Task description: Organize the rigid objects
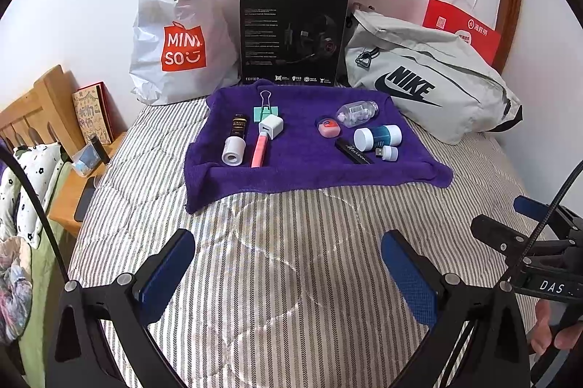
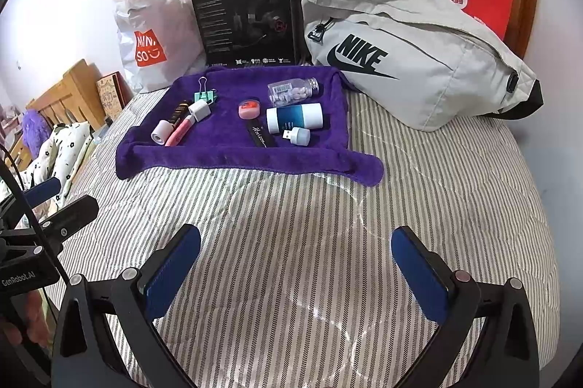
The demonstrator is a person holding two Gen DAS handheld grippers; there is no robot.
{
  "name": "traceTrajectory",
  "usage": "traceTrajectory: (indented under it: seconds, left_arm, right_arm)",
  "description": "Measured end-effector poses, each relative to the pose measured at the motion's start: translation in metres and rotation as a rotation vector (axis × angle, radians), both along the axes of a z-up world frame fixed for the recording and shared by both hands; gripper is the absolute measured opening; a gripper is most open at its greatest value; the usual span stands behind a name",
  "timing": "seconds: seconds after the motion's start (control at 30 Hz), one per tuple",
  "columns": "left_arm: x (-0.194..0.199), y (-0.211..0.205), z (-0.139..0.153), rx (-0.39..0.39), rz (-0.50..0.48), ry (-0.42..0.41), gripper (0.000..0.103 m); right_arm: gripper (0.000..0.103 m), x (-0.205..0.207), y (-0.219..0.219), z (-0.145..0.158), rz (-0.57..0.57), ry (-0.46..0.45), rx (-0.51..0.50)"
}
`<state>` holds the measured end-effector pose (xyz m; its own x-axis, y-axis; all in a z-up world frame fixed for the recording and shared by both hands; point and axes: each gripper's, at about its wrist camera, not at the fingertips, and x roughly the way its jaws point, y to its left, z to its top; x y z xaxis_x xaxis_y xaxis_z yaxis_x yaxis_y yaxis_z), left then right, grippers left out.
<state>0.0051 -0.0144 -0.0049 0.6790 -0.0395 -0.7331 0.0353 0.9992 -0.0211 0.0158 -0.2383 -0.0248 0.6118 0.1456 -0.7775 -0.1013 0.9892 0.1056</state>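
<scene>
Across the middle of both frames, a purple towel [image 1: 309, 165] on the striped bed [image 1: 291, 260] carries the small items: a white charger [image 1: 270, 126], pink highlighter [image 1: 259, 151] and binder clip [image 1: 266, 111] left, a pill bottle [image 1: 357, 112] and white-and-teal bottle [image 1: 378, 136] right. At the bottom, the left gripper [image 1: 288, 273] and right gripper [image 2: 296, 275] hang over bare quilt, both spread wide and empty, well apart from the towel.

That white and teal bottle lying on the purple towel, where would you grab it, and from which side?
Grip the bottle across its teal middle band, coming from above with the right gripper, which is open. It lies on its side, so the round body gives two opposite curved faces for the pads. The small USB light sits close in front of it and the pill bottle behind, so a careful descent seems wise.
</scene>
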Motion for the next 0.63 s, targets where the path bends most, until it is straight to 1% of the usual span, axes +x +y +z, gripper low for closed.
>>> traceTrajectory:
  seconds: [0.47, 0.63]
  left_arm:
    - [0.0001, 0.0022, 0.0009, -0.013, -0.003, 0.000, 0.103]
    - [-0.0004, 0.0032, 0.0031, -0.016, -0.006, -0.015, 0.103]
  right_arm:
    - [0.103, 0.0009, -0.0005, -0.0008, 0.004, 0.002, -0.002]
    - [0.103, 0.0012, -0.0009, -0.0006, 0.002, 0.001, -0.001]
